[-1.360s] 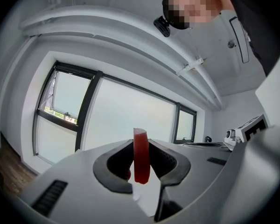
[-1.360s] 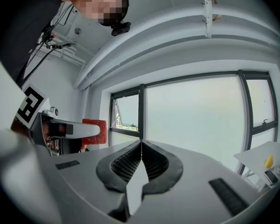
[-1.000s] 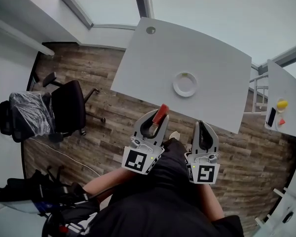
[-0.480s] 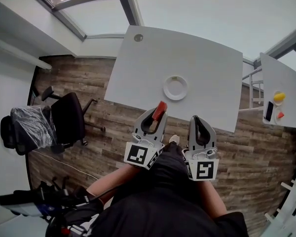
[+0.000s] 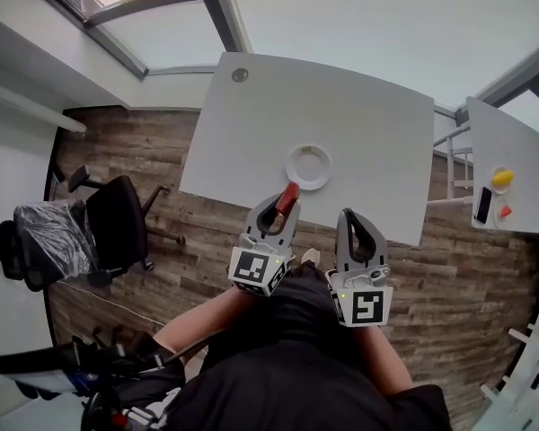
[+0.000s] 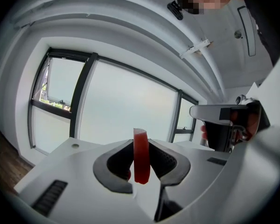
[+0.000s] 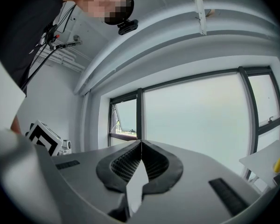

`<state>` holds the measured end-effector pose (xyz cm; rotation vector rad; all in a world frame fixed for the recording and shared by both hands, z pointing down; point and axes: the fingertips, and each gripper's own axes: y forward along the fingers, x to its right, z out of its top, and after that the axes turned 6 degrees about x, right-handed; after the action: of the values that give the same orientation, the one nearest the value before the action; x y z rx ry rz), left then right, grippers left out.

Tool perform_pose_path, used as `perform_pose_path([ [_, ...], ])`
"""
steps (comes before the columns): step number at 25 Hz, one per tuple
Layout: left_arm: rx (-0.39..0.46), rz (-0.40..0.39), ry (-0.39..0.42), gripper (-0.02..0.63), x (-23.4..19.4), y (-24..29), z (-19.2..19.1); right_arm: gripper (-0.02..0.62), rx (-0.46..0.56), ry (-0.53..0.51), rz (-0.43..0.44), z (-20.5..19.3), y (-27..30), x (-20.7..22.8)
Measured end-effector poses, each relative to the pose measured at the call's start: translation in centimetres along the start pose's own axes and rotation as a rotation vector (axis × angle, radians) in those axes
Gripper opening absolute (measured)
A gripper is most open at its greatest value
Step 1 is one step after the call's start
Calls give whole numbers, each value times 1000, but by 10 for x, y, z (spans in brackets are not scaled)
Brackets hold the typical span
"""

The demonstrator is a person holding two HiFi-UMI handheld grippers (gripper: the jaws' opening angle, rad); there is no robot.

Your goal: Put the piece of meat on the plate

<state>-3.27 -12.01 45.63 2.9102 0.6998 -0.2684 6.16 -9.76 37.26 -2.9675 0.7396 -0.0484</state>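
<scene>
Chair (image 5: pixel 117 218), office type, stands on the wood floor at far left, well apart from the work and of no bearing on it.

Left hand-held gripper (image 5: pixel 284 208): jaws part-closed and clamped on the piece of meat (image 6: pixel 141 162), a red slab gripped by its flat faces and standing on edge, its upper end clear of the tips. From the head view its long axis runs forward along the jaws, toward the table (image 5: pixel 368 124). Meat is in the air at the table's near edge, not yet over the plate.

Plate (image 5: pixel 323 176): white, empty, near the table's front edge. It lies just ahead of the left hand-held gripper and slightly to its right. This gripper is the nearer of the two.

Right hand-held gripper (image 5: pixel 351 215): jaws closed together, nothing between them, held beside the left one, short of the table.

Assessment: carry stage. The coming move calls for a short advance forward and a little rightward before release.
</scene>
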Motion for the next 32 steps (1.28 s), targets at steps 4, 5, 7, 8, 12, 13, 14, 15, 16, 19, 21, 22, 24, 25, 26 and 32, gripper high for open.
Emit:
perform_pose_path([
  [4,-25,-4,-23,94,-7,14,-12,8,-5,7,14,-2,11,4],
  [5,-31,-9,-24,94,-8,18,-15,8,-8,12,15,-3,13,6],
  [7,-48,-15,-23,94,-12,27,-21,8,-11,21,14,-4,17,8],
  [8,-59,-17,-19,94,-14,32,-25,8,-12,22,13,-5,19,9],
  [12,-86,-23,40,94,-24,47,-42,8,-19,16,3,-6,25,13],
  [13,-90,-22,50,94,-26,51,-46,8,-19,13,-1,-6,27,16],
  [14,-97,-20,55,94,-28,54,-51,8,-16,9,-7,-5,29,19],
  [15,-108,-17,55,94,-30,57,-56,8,-11,7,-15,-3,32,22],
  [16,-121,-15,47,94,-32,59,-62,8,-4,5,-23,-1,34,26],
  [19,-163,-13,13,94,-37,64,-81,8,11,3,-39,4,40,32],
  [21,-190,-24,2,94,-39,68,-92,8,11,2,-43,4,41,32],
  [22,-203,-35,1,94,-39,71,-97,8,10,2,-44,3,42,31],
  [24,-222,-66,3,94,-38,77,-104,8,3,3,-43,0,41,29],
  [25,-227,-79,4,94,-36,80,-108,8,-4,1,-41,-2,41,28],
  [26,-232,-88,5,94,-36,84,-112,8,-9,-2,-40,-4,40,28],
  [32,-275,-105,-8,94,-37,96,-143,8,-16,-26,-46,-1,38,35],
])
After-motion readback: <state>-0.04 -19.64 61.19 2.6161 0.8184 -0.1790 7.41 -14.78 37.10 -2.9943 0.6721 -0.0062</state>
